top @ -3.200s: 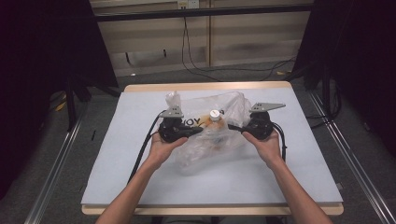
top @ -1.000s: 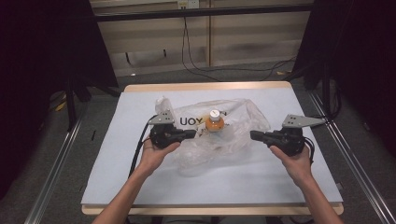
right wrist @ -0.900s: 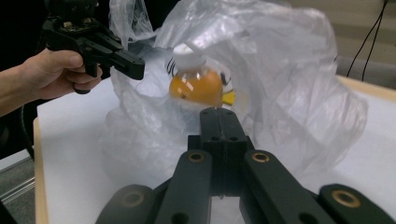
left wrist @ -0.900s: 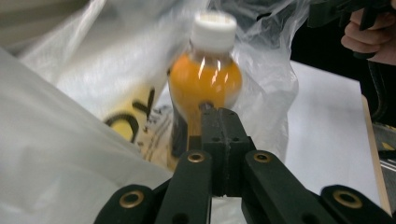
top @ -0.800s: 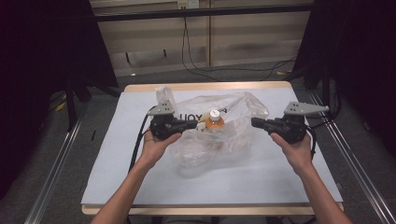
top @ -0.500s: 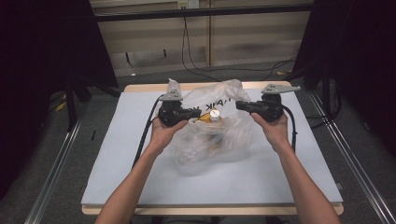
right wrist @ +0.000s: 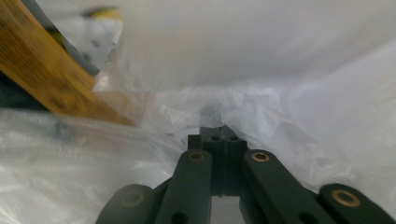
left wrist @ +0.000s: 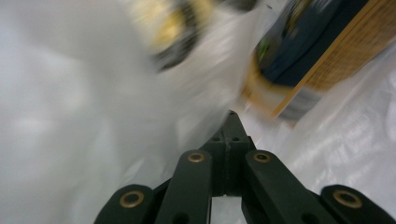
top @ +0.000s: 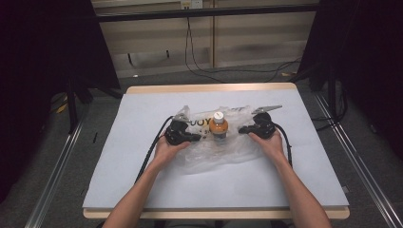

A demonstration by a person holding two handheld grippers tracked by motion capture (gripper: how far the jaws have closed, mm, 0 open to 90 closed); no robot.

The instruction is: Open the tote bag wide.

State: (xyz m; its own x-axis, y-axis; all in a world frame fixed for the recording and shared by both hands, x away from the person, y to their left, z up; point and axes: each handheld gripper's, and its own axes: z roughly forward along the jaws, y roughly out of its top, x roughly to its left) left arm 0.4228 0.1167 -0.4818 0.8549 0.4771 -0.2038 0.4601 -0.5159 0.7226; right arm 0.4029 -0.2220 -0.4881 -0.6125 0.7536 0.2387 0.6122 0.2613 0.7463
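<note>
In the high view, the left gripper [top: 194, 138] and the right gripper [top: 243, 129] are lower than half a second ago: the hands were lifted with the clear plastic bag [top: 216, 151] stretched up between them, and now the bag lies spread on the white table [top: 142, 104] again. The bottle [top: 218, 126] with the white cap stands upright in the middle of the bag, between the two grippers. Each gripper sits at one side of the bag's mouth — I judge the lift was a shake to settle the contents, and the bag now rests before the next step.

In the left gripper view, the jaws are pressed together on a fold of the plastic film [left wrist: 154, 121]; beyond it a box [left wrist: 303, 60] shows through, blurred.

In the right gripper view, the jaws are likewise closed on the film [right wrist: 261, 116], and an orange-edged box [right wrist: 42, 70] lies inside the bag to the left.
</note>
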